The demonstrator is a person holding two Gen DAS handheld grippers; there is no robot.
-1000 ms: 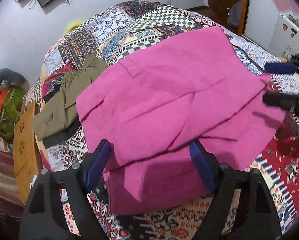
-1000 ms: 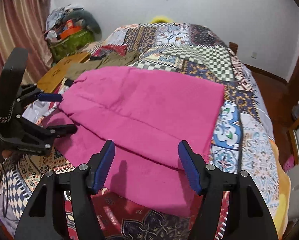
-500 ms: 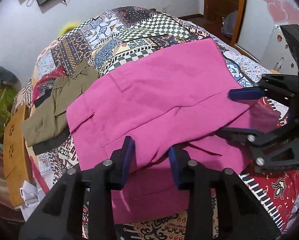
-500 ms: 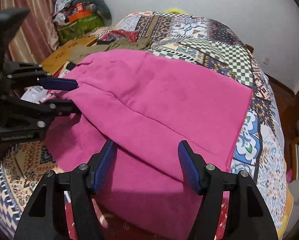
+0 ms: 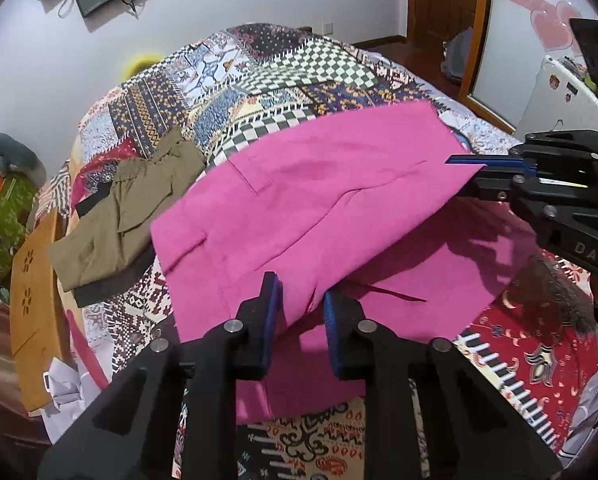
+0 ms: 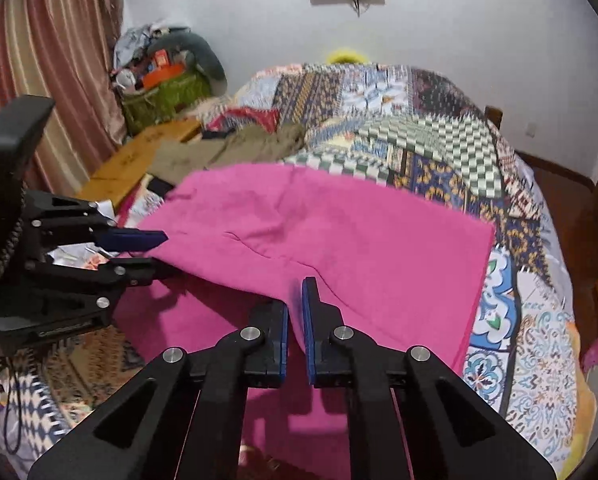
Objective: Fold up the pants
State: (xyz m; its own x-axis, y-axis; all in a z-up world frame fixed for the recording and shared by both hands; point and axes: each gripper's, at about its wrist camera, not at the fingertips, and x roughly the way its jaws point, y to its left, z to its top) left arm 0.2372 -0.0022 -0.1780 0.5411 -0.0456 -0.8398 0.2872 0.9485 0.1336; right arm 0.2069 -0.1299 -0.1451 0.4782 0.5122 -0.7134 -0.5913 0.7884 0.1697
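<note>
Bright pink pants (image 5: 319, 208) lie on a patchwork bedspread (image 5: 283, 72), one layer folded over the other. My left gripper (image 5: 299, 300) is shut on the near edge of the upper layer and lifts it. My right gripper (image 6: 296, 304) is shut on the same upper layer's edge further right. The pants also show in the right wrist view (image 6: 339, 240). Each gripper shows in the other's view, the right one (image 5: 465, 168) and the left one (image 6: 155, 252), both pinching the pink fabric.
Olive-green folded clothes (image 5: 127, 208) lie on the bed to the left of the pants, over a dark garment. A wooden board (image 5: 31, 304) leans at the bed's left side. A basket of clutter (image 6: 167, 88) stands by the curtain. A mirror door (image 5: 539, 40) is at the right.
Both grippers have gone from open to shut on the edge of the upper pink layer, and that edge now stands lifted off the lower layer.
</note>
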